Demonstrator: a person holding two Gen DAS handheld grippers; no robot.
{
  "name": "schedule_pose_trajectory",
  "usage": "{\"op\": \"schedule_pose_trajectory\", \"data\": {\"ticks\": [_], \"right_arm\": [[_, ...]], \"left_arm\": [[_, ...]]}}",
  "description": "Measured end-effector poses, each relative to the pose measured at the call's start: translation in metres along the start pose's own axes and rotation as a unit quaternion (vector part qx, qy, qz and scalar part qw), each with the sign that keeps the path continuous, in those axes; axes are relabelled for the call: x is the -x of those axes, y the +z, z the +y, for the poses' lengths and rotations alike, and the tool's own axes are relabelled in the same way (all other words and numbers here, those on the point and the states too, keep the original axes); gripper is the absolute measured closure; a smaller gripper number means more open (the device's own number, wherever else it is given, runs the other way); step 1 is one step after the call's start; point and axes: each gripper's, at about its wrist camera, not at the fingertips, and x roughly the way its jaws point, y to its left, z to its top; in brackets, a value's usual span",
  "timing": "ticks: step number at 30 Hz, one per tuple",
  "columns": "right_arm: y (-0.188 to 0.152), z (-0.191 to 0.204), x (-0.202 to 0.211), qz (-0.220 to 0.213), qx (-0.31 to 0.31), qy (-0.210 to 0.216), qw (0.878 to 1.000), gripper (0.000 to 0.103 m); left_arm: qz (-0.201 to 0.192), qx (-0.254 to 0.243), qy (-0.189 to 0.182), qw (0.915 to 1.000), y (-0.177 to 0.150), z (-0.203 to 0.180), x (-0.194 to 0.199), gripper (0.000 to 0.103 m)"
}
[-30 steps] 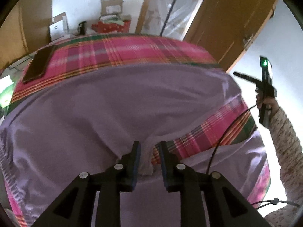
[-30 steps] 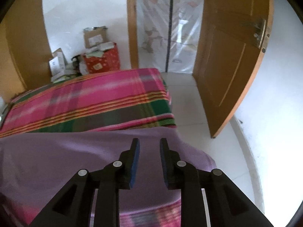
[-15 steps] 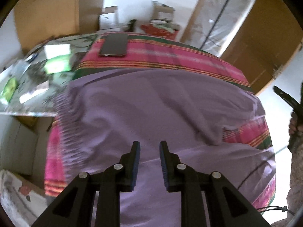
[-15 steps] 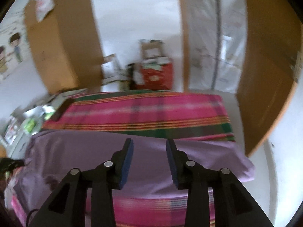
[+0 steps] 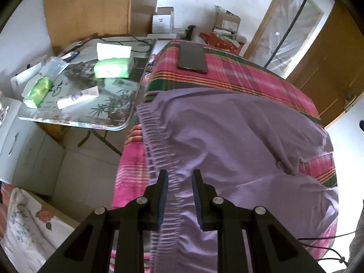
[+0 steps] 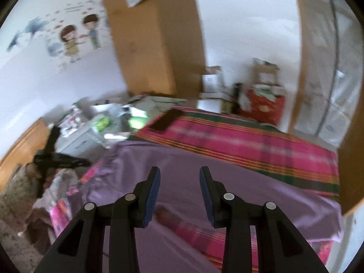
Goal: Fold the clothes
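Across the left wrist view, lilac trousers (image 5: 238,141) lie spread over a pink-and-green plaid cloth (image 5: 245,77) covering the table, elastic waistband (image 5: 159,150) toward the left of frame and running down to the bottom centre. Left gripper (image 5: 179,182) sits low centre, jaws parted a little, hovering over the waistband with the gathered fabric seen in the gap; pads not pressing on it. A dark flat phone (image 5: 192,58) lies on the plaid cloth at upper centre. Glass-topped side table (image 5: 75,122) at upper left carries green tissue packs (image 5: 112,68) and a tube (image 5: 78,97). Right wrist view, blurred: right gripper (image 6: 179,182) at lower centre, jaws apart and just widened, nothing between them; the trousers (image 6: 227,182) lie beneath and ahead of it, the plaid cloth (image 6: 250,143) showing beyond. At left edge, the left gripper (image 6: 53,159) shows as a dark shape in a patterned sleeve (image 6: 16,195); its jaw state unreadable here.
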Motion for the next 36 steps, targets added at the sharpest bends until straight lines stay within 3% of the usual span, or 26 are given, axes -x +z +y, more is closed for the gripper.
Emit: {"op": "schedule_pose_trajectory", "data": {"ticks": [5,9,14,20,22,29,36], "right_arm": [[-0.031,0.045,-0.037,0.055,0.048,0.023,0.997,0.065],[-0.059,0.074,-0.066,0.106,0.082,0.044,0.99,0.065],[-0.088,0.092,-0.084,0.132,0.058,0.082,0.986,0.065],[-0.123,0.123,-0.1,0.162,0.091,0.074,0.98,0.065],[-0.127,0.133,-0.097,0.162,0.111,0.068,0.978,0.065],[-0.107,0.131,-0.053,0.133,0.092,0.044,0.986,0.065],[-0.082,0.139,0.034,0.083,0.129,-0.04,0.987,0.065]], "left_arm": [[0.028,0.017,-0.003,0.9995,-0.027,0.017,-0.007,0.081],[0.055,0.001,-0.014,0.9984,-0.046,0.019,-0.008,0.081],[0.074,0.0,-0.014,0.9972,-0.064,0.022,-0.017,0.075],[0.073,0.013,-0.017,0.9971,-0.078,0.03,-0.012,0.074],[0.072,0.012,-0.018,0.9972,-0.081,0.032,-0.009,0.074],[0.075,0.007,-0.035,0.9965,-0.093,0.036,0.001,0.074],[0.083,0.013,-0.064,0.9944,-0.118,0.043,0.014,0.069]]}}
